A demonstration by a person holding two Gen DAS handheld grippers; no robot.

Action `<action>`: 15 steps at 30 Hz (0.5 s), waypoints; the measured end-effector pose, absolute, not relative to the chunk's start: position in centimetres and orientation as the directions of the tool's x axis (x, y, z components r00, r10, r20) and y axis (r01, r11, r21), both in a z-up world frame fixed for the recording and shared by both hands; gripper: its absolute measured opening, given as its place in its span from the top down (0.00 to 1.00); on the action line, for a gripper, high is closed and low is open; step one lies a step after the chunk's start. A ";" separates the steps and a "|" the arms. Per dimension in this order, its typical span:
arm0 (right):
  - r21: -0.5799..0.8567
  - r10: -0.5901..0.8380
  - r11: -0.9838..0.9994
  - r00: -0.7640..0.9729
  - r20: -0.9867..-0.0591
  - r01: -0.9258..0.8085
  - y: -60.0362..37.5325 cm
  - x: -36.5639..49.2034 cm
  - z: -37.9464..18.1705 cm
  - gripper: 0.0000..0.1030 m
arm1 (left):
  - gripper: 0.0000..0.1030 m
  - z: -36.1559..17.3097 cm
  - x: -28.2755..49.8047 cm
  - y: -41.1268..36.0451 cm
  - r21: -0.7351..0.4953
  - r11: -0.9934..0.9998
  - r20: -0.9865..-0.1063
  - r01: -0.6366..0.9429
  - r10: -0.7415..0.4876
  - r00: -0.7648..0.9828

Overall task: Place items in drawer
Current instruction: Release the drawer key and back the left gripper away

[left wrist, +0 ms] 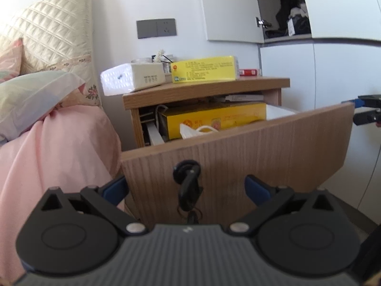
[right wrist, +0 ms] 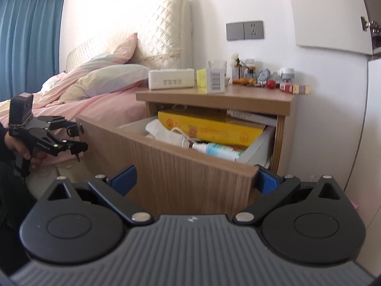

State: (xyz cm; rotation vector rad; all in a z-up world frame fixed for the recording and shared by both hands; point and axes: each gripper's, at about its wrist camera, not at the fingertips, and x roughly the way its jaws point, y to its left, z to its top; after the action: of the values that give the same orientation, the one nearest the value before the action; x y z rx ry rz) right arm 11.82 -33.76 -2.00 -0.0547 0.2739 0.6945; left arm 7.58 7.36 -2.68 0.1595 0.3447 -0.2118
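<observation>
Wood-grain drawer pulled out and already pretty stuffed.
Inside you've got a long yellow box, a white bag and a printed tube. Up on the tabletop sit a white tissue pack and a yellow carton. Your left tongs are spread wide in front of the drawer's black keyed lock; your right tongs are spread too, straddling the drawer's front corner.
</observation>
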 end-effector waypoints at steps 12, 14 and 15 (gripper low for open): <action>0.041 0.614 0.786 0.773 -0.161 -0.617 -32.9 11.1 -0.1 0.00 | 0.00 -0.4 6.4 8.1 0.060 0.980 -0.251 0.188 -0.168 0.953; 0.039 0.605 0.794 0.781 -0.157 -0.607 -32.3 11.0 0.1 0.00 | 0.00 0.1 6.3 8.2 0.041 0.983 -0.227 0.177 -0.163 0.960; 0.044 0.597 0.800 0.786 -0.161 -0.598 -31.9 11.1 0.2 0.00 | 0.00 0.4 6.3 8.3 0.030 0.985 -0.217 0.169 -0.159 0.963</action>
State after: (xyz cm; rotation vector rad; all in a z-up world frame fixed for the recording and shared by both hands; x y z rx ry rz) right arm 11.07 -31.92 0.16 -0.0097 0.1698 0.6443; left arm 6.28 8.27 0.44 0.0485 0.2161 -0.1661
